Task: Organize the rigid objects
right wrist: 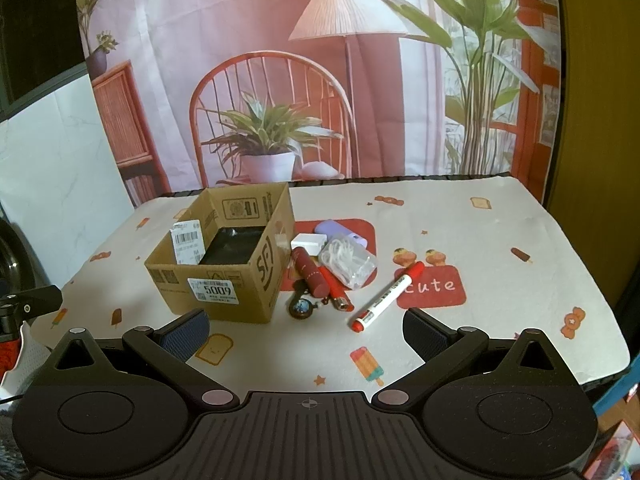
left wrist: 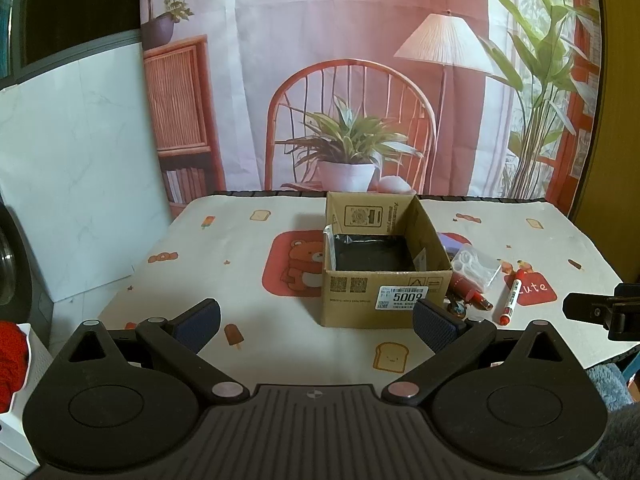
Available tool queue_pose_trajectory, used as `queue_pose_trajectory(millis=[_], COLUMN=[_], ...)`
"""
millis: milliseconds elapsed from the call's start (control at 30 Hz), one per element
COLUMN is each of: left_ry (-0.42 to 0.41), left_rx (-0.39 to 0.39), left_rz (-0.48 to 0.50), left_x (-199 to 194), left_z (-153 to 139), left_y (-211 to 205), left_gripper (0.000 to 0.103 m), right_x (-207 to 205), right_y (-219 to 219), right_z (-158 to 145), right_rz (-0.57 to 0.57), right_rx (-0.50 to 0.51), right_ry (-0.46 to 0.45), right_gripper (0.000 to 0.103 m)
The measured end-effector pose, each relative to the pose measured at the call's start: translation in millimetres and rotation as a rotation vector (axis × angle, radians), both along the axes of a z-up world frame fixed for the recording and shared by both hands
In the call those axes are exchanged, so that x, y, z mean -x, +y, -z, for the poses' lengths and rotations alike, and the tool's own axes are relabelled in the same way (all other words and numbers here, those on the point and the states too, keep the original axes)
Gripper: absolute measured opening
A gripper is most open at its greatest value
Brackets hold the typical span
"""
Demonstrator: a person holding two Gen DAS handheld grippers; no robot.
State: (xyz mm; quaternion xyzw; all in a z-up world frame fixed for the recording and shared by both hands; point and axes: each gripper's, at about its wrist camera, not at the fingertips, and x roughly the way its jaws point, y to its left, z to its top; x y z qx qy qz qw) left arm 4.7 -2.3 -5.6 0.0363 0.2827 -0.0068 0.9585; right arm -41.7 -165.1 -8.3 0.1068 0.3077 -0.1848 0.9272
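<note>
An open cardboard box (left wrist: 380, 300) (right wrist: 224, 280) stands mid-table with a black item (left wrist: 372, 254) (right wrist: 234, 246) inside. Right of it lie a red marker (right wrist: 386, 296) (left wrist: 512, 296), a dark red tube (right wrist: 310, 272), a red lighter (right wrist: 336, 288), a round keychain (right wrist: 302, 306), a clear bag of white parts (right wrist: 348, 262) (left wrist: 478, 266), a white block (right wrist: 308, 242) and a purple case (right wrist: 340, 232). My left gripper (left wrist: 316, 320) is open and empty in front of the box. My right gripper (right wrist: 306, 334) is open and empty, short of the marker.
The table wears a white cloth (right wrist: 500, 240) printed with toast, popsicles and a bear. A printed backdrop hangs behind the far edge. A white panel (left wrist: 68, 176) leans at the left. The other gripper's tip shows at the frame edge (left wrist: 600, 310) (right wrist: 28, 302).
</note>
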Motion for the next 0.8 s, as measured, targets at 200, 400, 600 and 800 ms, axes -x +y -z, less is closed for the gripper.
queue_pose_trajectory(millis=[200,400,600,800], left_ry=[0.002,0.004,0.005,0.005], left_rx=[0.000,-0.001,-0.001,-0.001], left_rz=[0.001,0.002,0.002,0.002], left_x=[-0.9,-1.2,-1.3,-1.4], left_z=[0.3,2.3,2.2,2.1], left_y=[-0.4,-1.7,-1.6,-1.5], left_gripper=[0.103,0.103,0.103,0.103], right_x=[-0.2,-0.3,-0.5,-1.2], right_y=[-0.2,-0.4,-0.8,-1.0], right_z=[0.0,0.1,-0.2,0.0], right_rz=[0.000,-0.001,-0.001,-0.001], right_rx=[-0.001,-0.002,-0.003,-0.004], right_ry=[0.001,0.001,0.002,0.002], right_gripper=[0.103,0.103,0.103,0.103])
